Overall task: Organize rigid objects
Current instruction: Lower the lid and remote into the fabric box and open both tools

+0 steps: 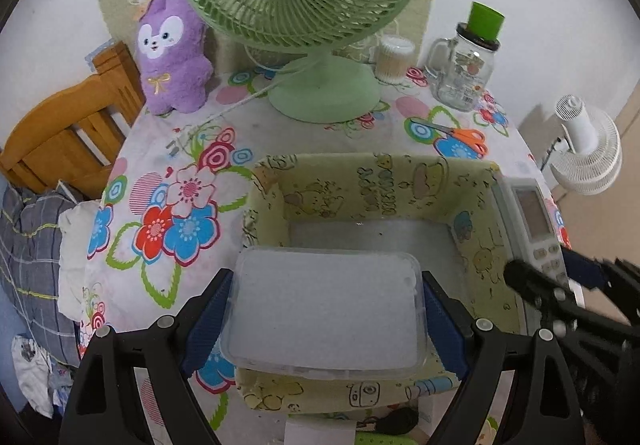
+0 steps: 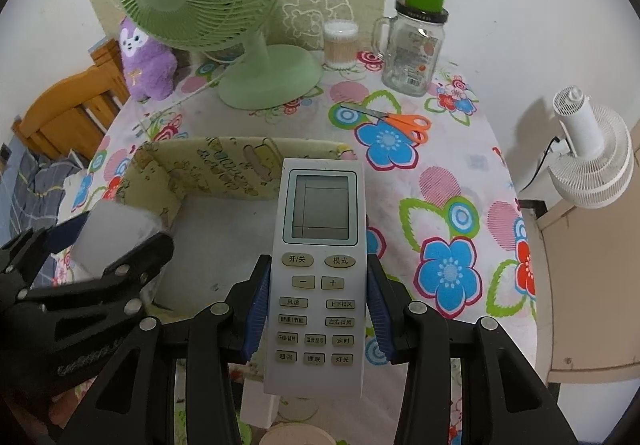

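Left hand-held gripper point(image 1: 326, 319) clamps clear plastic box point(image 1: 324, 309) over fabric bin point(image 1: 360, 181); right hand-held gripper point(image 2: 318, 311) clamps AC remote point(image 2: 320, 265).

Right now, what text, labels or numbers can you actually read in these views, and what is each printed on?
On the remote control, held in the right gripper:
"开/关"
"模式"
"−" and "+"
"风速"
"上下扫风"
"左右扫风"
"定时"
"睡眠"
"灯光"
Its other buttons are too small to be sure of; its screen is blank.
Fabric storage box: cartoon lettering, unreadable.
Glass jar: label blurred.
Left gripper: embossed word, illegible.
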`<state>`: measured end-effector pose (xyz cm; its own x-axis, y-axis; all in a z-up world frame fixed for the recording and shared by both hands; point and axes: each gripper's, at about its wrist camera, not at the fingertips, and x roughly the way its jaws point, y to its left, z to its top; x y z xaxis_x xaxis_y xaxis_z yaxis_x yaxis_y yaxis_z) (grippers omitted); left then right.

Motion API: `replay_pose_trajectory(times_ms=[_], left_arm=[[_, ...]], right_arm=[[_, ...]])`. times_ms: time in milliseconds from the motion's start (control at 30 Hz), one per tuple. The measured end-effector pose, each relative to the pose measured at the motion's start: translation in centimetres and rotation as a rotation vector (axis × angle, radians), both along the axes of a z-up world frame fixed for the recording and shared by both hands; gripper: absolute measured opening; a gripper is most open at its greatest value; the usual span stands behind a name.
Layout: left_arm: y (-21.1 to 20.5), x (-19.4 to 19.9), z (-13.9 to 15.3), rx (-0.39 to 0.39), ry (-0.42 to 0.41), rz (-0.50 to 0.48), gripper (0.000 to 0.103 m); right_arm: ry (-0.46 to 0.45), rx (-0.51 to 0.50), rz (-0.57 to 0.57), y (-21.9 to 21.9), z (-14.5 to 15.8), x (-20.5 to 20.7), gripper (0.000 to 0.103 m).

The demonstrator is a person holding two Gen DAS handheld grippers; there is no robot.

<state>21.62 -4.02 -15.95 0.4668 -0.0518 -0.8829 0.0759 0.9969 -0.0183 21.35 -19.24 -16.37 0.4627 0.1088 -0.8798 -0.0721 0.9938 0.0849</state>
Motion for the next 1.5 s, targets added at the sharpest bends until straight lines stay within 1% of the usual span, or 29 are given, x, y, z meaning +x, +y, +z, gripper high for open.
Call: replay_pose_trajectory(times_ms=[167, 300, 367, 467, 533, 600, 700, 867, 933, 1067, 1100, 1233, 1333, 1467, 1500], left_arm=[[-0.5, 0.1, -0.5, 0.026, 0.005, -0.01, 0.09], [-0.8, 0.3, -0.5, 0.025, 0.009, -0.027, 0.09], [-1.0, 0.5, -0.7, 0.013, 0.023, -0.03, 0.091], [-1.0, 0.6, -0.9, -0.033, 0.046, -0.036, 0.092], [-1.1, 0.7, -0.8, -0.048, 0.048, -0.039, 0.099], [-1.2, 0.6, -0.7, -0.04, 0.04, -0.043, 0.101], [-1.2, 0.7, -0.9, -0.017, 0.051, -0.041, 0.101], [-1.0, 0.4, -0.6, -0.014, 0.06, -0.04, 0.101], [-0.9, 0.4, -0.6, -0.012, 0.059, -0.039, 0.101], [-1.3, 0.4, -0.8, 0.012, 0.063, -0.062, 0.101], [-1.3, 0.4, -0.8, 0.012, 0.062, -0.067, 0.101], [-1.1, 0.5, -0.8, -0.006, 0.068, -0.064, 0.101], [-1.0, 0.5, -0.7, -0.014, 0.075, -0.067, 0.102], [-1.0, 0.2, -0.5, 0.002, 0.082, -0.077, 0.102], [-1.0, 0.1, -0.5, 0.005, 0.085, -0.077, 0.102]], right_arm=[[-0.001, -0.002, -0.018, -0.1, 0.0, 1.2, 0.047], [0.0, 0.006, -0.02, 0.1, -0.1, 1.8, 0.047], [-0.001, 0.011, -0.011, 0.5, -0.1, 2.1, 0.047], [0.003, 0.014, 0.001, 1.0, -0.2, 2.4, 0.047], [0.005, 0.006, 0.0, 1.3, -0.3, 2.5, 0.047], [0.002, -0.003, -0.004, 1.5, -0.3, 2.6, 0.047], [0.011, 0.005, -0.017, 1.5, -0.2, 2.7, 0.047], [0.035, 0.031, -0.037, 2.1, -0.1, 2.1, 0.047], [0.046, 0.037, -0.039, 2.4, -0.4, 2.0, 0.047], [0.102, 0.056, -0.094, 2.3, -1.7, 2.5, 0.048], [0.095, 0.05, -0.099, 2.4, -1.7, 2.4, 0.048], [0.064, 0.016, -0.095, 2.7, -1.3, 2.2, 0.05], [0.077, 0.025, -0.1, 2.6, -1.1, 2.1, 0.055], [0.097, 0.035, -0.093, 2.6, -0.8, 1.7, 0.06], [0.102, 0.04, -0.09, 2.7, -0.7, 1.5, 0.063]])
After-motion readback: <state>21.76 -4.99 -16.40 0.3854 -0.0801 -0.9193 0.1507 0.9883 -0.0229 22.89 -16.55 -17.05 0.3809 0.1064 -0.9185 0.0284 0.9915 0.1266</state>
